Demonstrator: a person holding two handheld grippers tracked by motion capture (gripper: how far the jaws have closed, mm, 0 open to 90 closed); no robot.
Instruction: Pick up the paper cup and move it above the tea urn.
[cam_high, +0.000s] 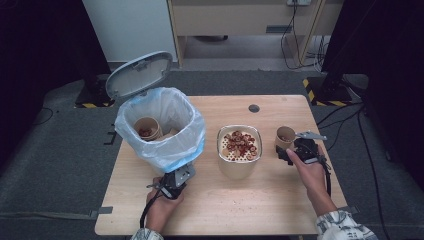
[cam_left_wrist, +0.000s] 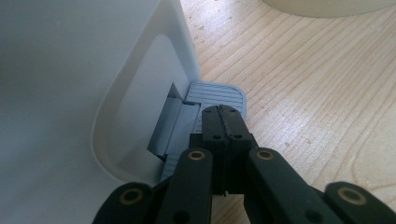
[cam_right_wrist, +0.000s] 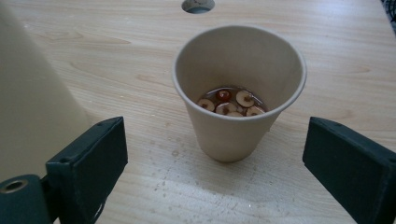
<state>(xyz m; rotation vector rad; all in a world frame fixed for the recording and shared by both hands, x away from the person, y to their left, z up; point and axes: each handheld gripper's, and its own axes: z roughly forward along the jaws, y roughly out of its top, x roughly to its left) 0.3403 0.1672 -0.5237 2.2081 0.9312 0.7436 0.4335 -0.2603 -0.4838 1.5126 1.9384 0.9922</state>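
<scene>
Wooden table (cam_high: 280, 210) seen from above, with a white pedal bin (cam_high: 160, 127) at its left, lid (cam_high: 139, 74) raised and a pale blue liner (cam_high: 192, 145) folded over the rim; a paper cup (cam_high: 147, 127) lies inside. At centre stands a wide paper bowl (cam_high: 239, 147) holding sliced red-and-cream fruit.

Left hand (cam_high: 161, 207): forearm enters from the bottom edge, hand directed forward toward the foot of the bin. The left gripper (cam_high: 172, 184) has its jaws pressed together with nothing between them, the tips resting on the grey ribbed pedal (cam_left_wrist: 217, 95) beside the bin wall.

Right hand (cam_high: 307, 172): forearm enters from the lower right and angles inward, hand lifted off the table top. The right gripper (cam_high: 292, 150) is released, its jaws spread wide on either side of a small paper cup (cam_right_wrist: 239, 91) without touching it. The cup stands upright on the table, just right of the bowl, with a few fruit slices (cam_right_wrist: 231, 103) in liquid at its bottom.
</scene>
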